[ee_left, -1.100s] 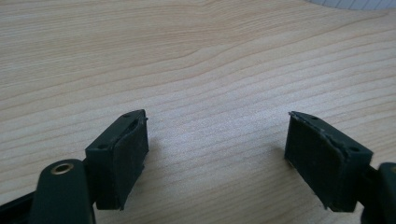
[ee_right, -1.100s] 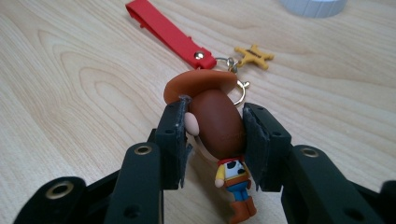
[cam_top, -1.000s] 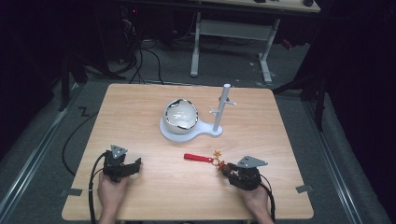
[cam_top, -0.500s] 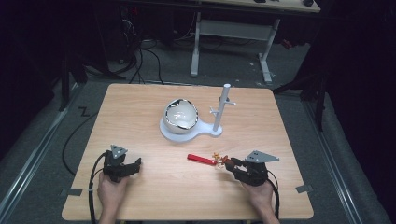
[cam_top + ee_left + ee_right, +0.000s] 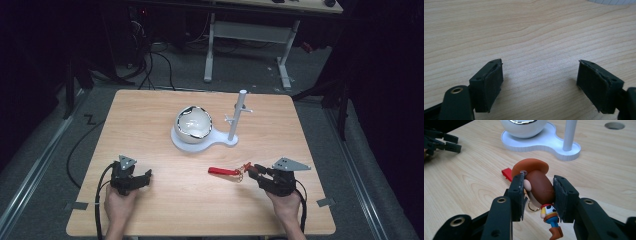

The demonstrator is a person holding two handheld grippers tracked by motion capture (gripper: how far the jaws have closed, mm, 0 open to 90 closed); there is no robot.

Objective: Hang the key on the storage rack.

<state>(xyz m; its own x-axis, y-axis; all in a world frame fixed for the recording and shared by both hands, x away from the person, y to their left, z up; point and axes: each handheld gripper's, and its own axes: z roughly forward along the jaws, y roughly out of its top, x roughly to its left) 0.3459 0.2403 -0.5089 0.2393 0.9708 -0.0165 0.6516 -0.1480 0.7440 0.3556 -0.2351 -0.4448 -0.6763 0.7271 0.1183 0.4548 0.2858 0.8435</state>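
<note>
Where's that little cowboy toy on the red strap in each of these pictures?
High view: the cowboy keychain sits right of centre near the table's front, at the jaws of the right gripper, its red strap trailing left.
Left gripper view: bare wood between open jaws; the toy is not in this picture.
Right gripper view: the toy's head is clamped dead centre.
Shared landmark: the white stand.
</note>
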